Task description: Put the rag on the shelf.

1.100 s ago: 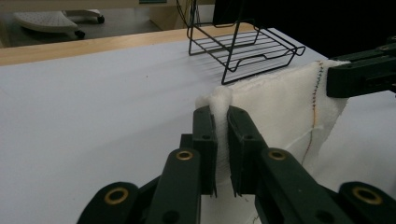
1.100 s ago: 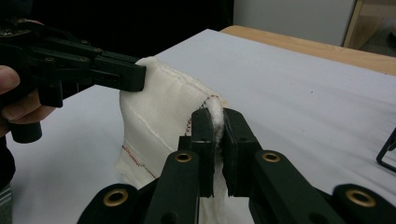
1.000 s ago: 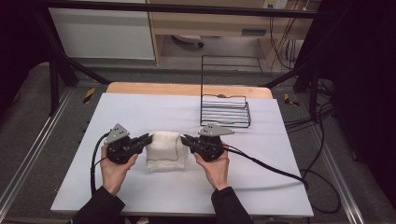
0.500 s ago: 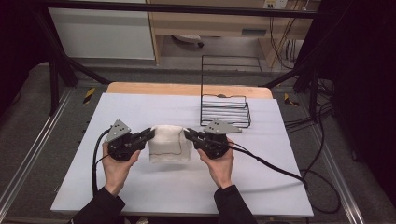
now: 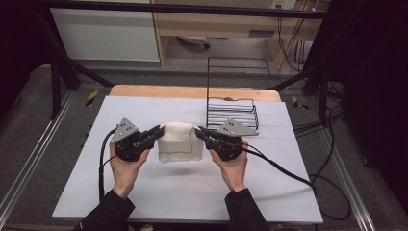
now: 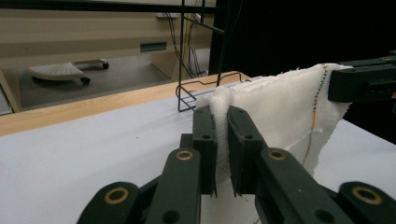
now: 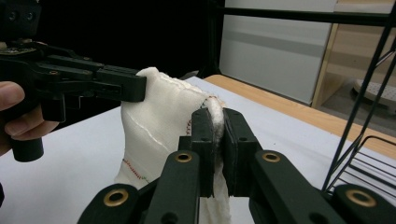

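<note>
Your left gripper (image 5: 155, 133) and right gripper (image 5: 199, 133) each pinch a top corner of the folded white cloth (image 5: 179, 143), lifted off the pale tabletop's (image 5: 192, 192) middle, placement still ahead.

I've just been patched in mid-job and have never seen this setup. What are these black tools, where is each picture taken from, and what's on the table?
No robot arm here: a person holds a hand-held two-jaw tool in each hand. The wide picture looks down from above; the left gripper and right gripper face each other there. The other two pictures come from cameras riding on each tool, looking along its black jaws. Both tools are shut on top corners of a white cloth, which hangs between them, lifted above the light table cover. Behind it stands a black wire rack.
</note>
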Tool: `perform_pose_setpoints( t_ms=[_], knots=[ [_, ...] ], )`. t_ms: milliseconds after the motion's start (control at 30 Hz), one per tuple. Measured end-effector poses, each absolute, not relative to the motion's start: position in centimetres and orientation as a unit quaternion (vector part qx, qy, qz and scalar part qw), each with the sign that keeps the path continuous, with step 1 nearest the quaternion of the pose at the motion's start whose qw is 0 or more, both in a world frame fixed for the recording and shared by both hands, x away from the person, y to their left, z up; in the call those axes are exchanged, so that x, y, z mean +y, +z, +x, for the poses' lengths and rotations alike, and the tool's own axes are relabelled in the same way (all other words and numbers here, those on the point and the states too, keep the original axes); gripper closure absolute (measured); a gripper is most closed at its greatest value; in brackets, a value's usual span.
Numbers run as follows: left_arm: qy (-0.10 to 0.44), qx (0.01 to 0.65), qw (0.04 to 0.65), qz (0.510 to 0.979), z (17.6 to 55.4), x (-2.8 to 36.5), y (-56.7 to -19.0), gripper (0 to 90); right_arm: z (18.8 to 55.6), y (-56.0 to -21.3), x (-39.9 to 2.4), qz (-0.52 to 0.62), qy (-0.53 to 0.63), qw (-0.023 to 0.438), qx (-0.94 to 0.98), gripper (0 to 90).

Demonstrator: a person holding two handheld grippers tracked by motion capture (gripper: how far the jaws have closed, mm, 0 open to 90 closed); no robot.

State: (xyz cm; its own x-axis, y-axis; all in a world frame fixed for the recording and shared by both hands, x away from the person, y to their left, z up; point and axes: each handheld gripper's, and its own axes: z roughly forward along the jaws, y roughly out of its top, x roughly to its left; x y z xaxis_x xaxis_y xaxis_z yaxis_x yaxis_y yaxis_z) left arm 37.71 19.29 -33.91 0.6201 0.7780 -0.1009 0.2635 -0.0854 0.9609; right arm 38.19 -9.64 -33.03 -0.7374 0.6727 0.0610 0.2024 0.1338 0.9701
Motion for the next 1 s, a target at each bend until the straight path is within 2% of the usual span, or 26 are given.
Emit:
perform_pose_setpoints(
  t_ms=[1000],
  knots=[
    [0.23, 0.347, 0.598, 0.685, 39.4, 15.4, -30.6, 82.2, 38.1, -29.8, -13.1, 0.31, 0.597, 0.243, 0.699, 83.9]
  ],
)
